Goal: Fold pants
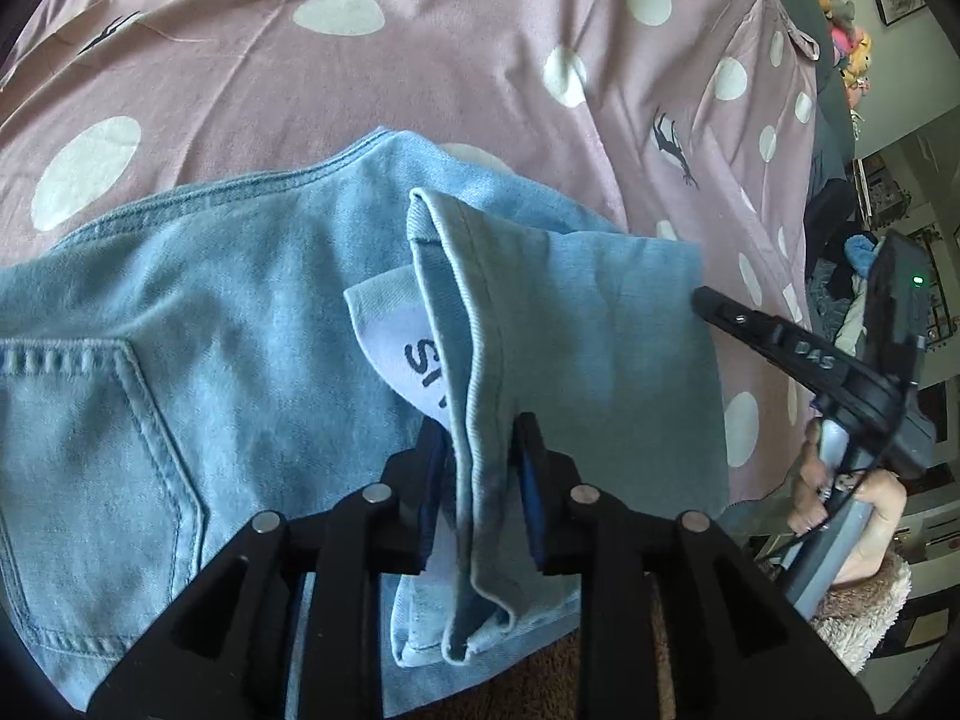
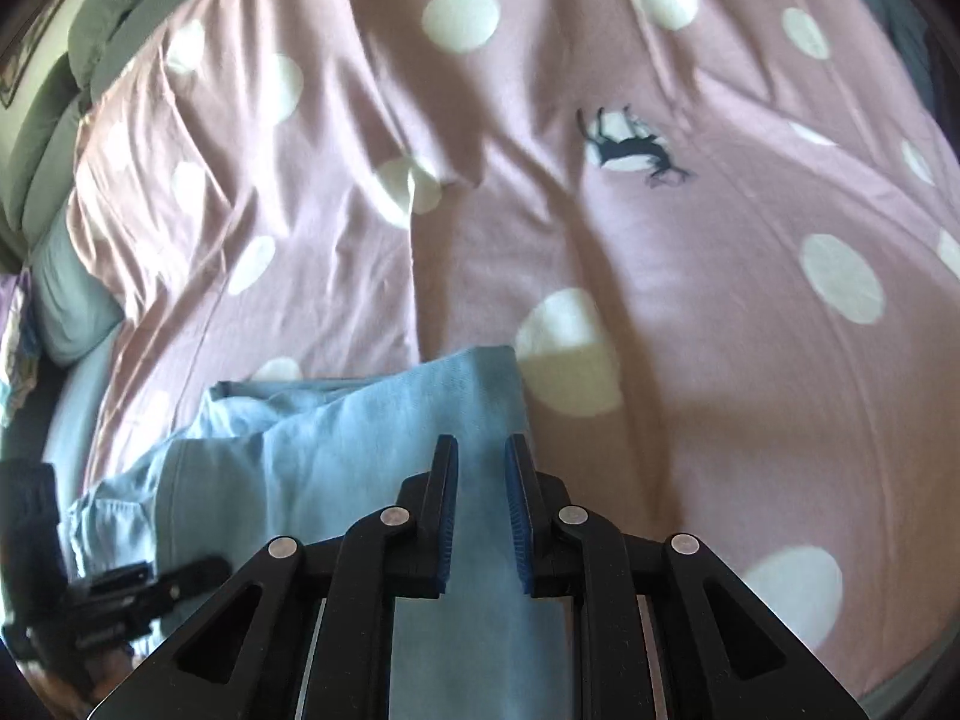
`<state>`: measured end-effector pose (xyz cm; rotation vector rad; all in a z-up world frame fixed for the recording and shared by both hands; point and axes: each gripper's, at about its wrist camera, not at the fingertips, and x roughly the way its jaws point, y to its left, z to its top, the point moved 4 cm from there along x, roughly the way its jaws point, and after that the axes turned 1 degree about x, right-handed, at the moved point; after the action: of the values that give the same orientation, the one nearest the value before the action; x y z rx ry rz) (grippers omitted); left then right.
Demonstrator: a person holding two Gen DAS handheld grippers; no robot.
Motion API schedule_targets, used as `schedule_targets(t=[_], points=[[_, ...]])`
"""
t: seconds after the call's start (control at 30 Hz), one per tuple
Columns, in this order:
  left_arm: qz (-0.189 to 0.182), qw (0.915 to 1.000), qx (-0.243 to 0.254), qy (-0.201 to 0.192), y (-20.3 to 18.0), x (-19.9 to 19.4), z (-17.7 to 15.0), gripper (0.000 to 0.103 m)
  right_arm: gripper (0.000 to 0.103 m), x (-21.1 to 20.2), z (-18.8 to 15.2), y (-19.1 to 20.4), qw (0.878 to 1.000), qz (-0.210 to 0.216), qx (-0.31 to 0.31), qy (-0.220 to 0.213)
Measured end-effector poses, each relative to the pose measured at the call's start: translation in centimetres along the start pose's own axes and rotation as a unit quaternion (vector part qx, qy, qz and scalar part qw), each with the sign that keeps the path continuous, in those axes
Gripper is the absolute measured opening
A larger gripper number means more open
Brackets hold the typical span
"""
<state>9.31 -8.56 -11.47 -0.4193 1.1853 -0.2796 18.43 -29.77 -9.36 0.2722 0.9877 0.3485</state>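
Light blue denim pants [image 1: 240, 312] lie folded on a pink bedspread with white dots [image 1: 420, 60]. A back pocket shows at the left. My left gripper [image 1: 480, 426] is shut on a bunched seam of the pants' leg end, with a white inner label beside it. In the right wrist view the pants [image 2: 336, 450] lie under my right gripper [image 2: 480, 450], whose fingers stand a little apart over the flat denim with nothing between them. The right gripper also shows in the left wrist view [image 1: 780, 336], just off the pants' right edge.
The bedspread [image 2: 660, 240] stretches far ahead and to both sides. Grey pillows [image 2: 60, 90] lie at the bed's far left. The left gripper shows in the right wrist view [image 2: 120, 594]. Room clutter and stuffed toys [image 1: 852, 48] stand beyond the bed's right edge.
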Motion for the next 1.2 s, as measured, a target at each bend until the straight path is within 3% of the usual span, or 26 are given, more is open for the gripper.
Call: schedule_targets(t=[0.13, 0.6, 0.87, 1.2], points=[[-0.004, 1.0000, 0.001, 0.001, 0.7, -0.6, -1.1, 0.030, 0.019, 0.6, -1.9, 0.1, 0.999, -0.023, -0.023, 0.014], [0.026, 0.9992, 0.030, -0.003, 0.8, -2.2, -4.7, 0.033, 0.023, -2.9, -10.2, -0.9, 0.999, -0.014, -0.045, 0.012], [0.017, 0.9998, 0.011, 0.005, 1.7, -2.8, -6.0, 0.036, 0.023, -3.1, -10.9, -0.4, 0.998, -0.029, -0.048, 0.006], [0.030, 0.9994, 0.016, 0.004, 1.4, -2.8, -6.3, 0.036, 0.023, -3.0, -11.0, -1.0, 1.000, -0.014, -0.022, -0.002]])
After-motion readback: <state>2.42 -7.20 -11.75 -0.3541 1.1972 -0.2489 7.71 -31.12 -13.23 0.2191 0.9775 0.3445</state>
